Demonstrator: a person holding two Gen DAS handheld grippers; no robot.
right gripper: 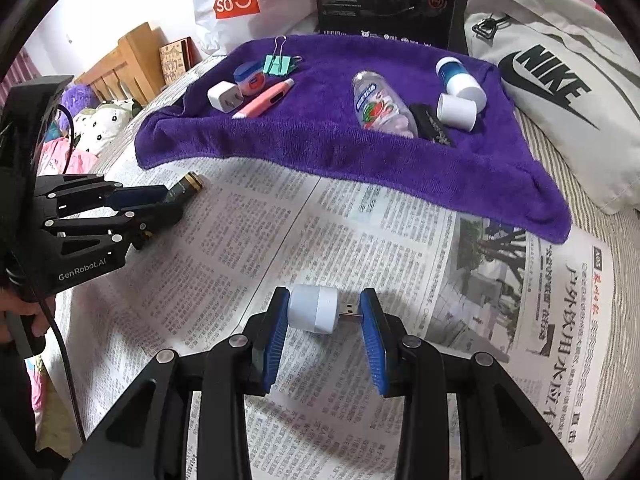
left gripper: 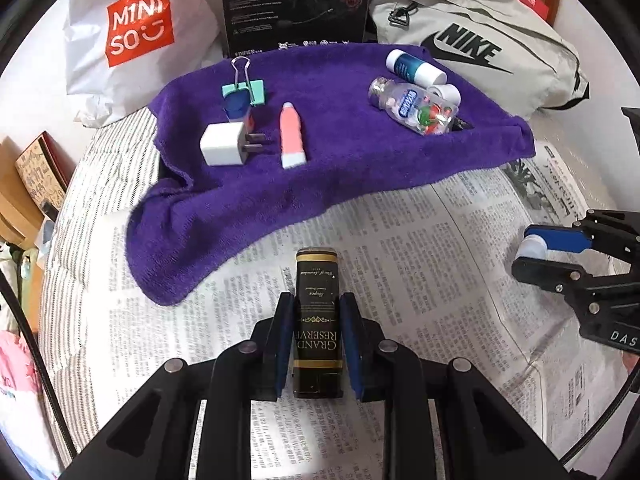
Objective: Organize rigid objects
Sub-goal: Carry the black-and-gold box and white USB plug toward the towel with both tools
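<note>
My left gripper [left gripper: 316,304] is shut on a black and gold "Grand Reserve" tube [left gripper: 317,312], held over the newspaper [left gripper: 400,248]; it also shows in the right wrist view [right gripper: 188,188]. My right gripper [right gripper: 325,300] is shut on a small white USB gadget [right gripper: 316,308], its plug against the right pad; it also shows in the left wrist view [left gripper: 532,246]. On the purple towel [right gripper: 340,144] lie a white charger [left gripper: 222,145], pink pen [left gripper: 291,136], teal binder clip [left gripper: 245,87], small blue jar [right gripper: 250,77], clear bottle [left gripper: 414,106], blue-and-white bottle [left gripper: 416,67] and white cap [right gripper: 456,111].
A Miniso bag [left gripper: 132,28], black headset box [left gripper: 298,4] and Nike bag [left gripper: 480,48] stand behind the towel. A black flat item [right gripper: 432,124] lies beside the clear bottle. A wooden headboard [right gripper: 132,64] and soft toys are at the left. Striped bedding [left gripper: 100,184] surrounds the newspaper.
</note>
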